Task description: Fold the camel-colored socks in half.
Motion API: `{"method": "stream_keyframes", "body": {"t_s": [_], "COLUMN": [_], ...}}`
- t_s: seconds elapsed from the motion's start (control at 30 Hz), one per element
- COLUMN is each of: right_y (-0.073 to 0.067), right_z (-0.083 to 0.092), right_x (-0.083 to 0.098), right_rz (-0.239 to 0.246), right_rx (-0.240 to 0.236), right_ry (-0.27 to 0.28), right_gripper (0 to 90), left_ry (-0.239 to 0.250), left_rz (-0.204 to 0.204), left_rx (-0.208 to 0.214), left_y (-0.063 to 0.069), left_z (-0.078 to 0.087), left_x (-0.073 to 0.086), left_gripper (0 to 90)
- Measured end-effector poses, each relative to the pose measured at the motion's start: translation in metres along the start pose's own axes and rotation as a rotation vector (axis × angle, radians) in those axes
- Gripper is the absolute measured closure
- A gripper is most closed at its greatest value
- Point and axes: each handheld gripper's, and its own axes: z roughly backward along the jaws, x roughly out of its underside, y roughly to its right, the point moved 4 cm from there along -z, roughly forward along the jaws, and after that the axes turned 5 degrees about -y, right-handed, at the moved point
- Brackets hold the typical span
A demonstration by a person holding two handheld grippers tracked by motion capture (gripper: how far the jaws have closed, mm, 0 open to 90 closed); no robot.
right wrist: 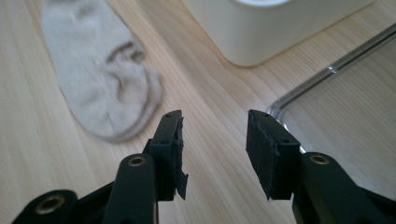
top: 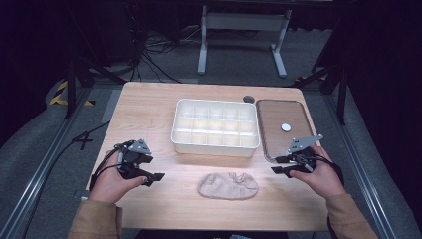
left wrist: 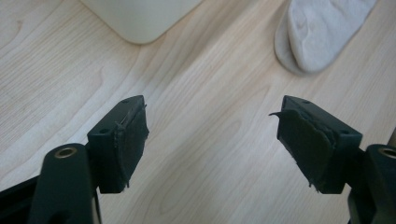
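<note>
Beige sock (top: 228, 185) on table (top: 149, 109), white divided box (top: 215, 125) behind, clear tray (top: 271, 119) right

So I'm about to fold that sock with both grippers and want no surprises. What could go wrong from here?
The sock lies limp and doubled, so the left gripper or right gripper may pinch just one layer.

The clear lid lies close to the right gripper and could get nudged.

The white divided tray sits just behind the sock; a lift could snag it.
</note>
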Motion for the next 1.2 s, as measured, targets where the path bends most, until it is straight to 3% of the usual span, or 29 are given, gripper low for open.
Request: {"method": "stream_keyframes", "body": {"t_s": [0.07, 0.13, 0.3, 0.5, 0.53, 0.57, 0.6, 0.63, 0.7, 0.77, 0.93, 1.03, 1.1, 1.2], "right_y": [-0.002, -0.004, -0.008, -0.017, -0.018, -0.018, -0.018, -0.018, -0.019, -0.022, -0.029, -0.032, -0.039, -0.046], "right_z": [0.001, 0.002, 0.001, -0.005, -0.006, -0.007, -0.007, -0.01, -0.011, -0.013, -0.014, -0.015, -0.016, -0.017], "right_x": [-0.002, -0.003, -0.003, -0.004, -0.004, -0.004, -0.004, -0.005, -0.005, -0.007, -0.011, -0.013, -0.017, -0.022], "right_rz": [0.003, 0.028, 0.053, 0.07, 0.068, 0.065, 0.065, 0.058, 0.057, 0.076, 0.092, 0.09, 0.088, 0.106], "right_rx": [0.006, 0.02, 0.043, 0.014, 0.009, 0.007, 0.007, 0.01, 0.01, 0.001, -0.018, -0.051, -0.11, -0.121], "right_ry": [0.021, 0.016, 0.01, 0.0, -0.003, -0.003, -0.003, -0.009, -0.01, -0.008, 0.01, 0.026, 0.052, 0.052], "right_gripper": [60.4, 66.3, 69.1, 71.0, 72.1, 72.9, 72.9, 73.6, 73.7, 73.5, 73.4, 74.9, 78.3, 81.4], "left_ry": [-0.009, -0.052, -0.061, -0.055, -0.053, -0.05, -0.05, -0.052, -0.061, -0.04, -0.019, -0.014, 0.0, 0.011], "left_rz": [0.001, -0.012, -0.029, -0.045, -0.036, 0.003, 0.003, 0.051, 0.031, -0.01, -0.043, -0.043, -0.042, -0.04], "left_rx": [0.005, -0.04, -0.064, -0.016, -0.008, 0.01, 0.01, 0.009, -0.016, 0.022, 0.04, 0.061, 0.07, 0.075], "left_y": [0.001, 0.002, 0.006, 0.017, 0.017, 0.018, 0.018, 0.019, 0.022, 0.026, 0.03, 0.033, 0.034, 0.038], "left_z": [-0.001, -0.003, -0.006, -0.01, -0.011, -0.012, -0.012, -0.014, -0.015, -0.016, -0.015, -0.016, -0.017, -0.018], "left_x": [0.0, -0.001, -0.007, -0.015, -0.016, -0.018, -0.018, -0.021, -0.022, -0.025, -0.027, -0.029, -0.031, -0.032], "left_gripper": [30.6, 37.2, 42.8, 43.3, 43.7, 44.4, 44.8, 44.6, 44.6, 44.6, 44.6, 46.0, 46.8, 47.4]}}
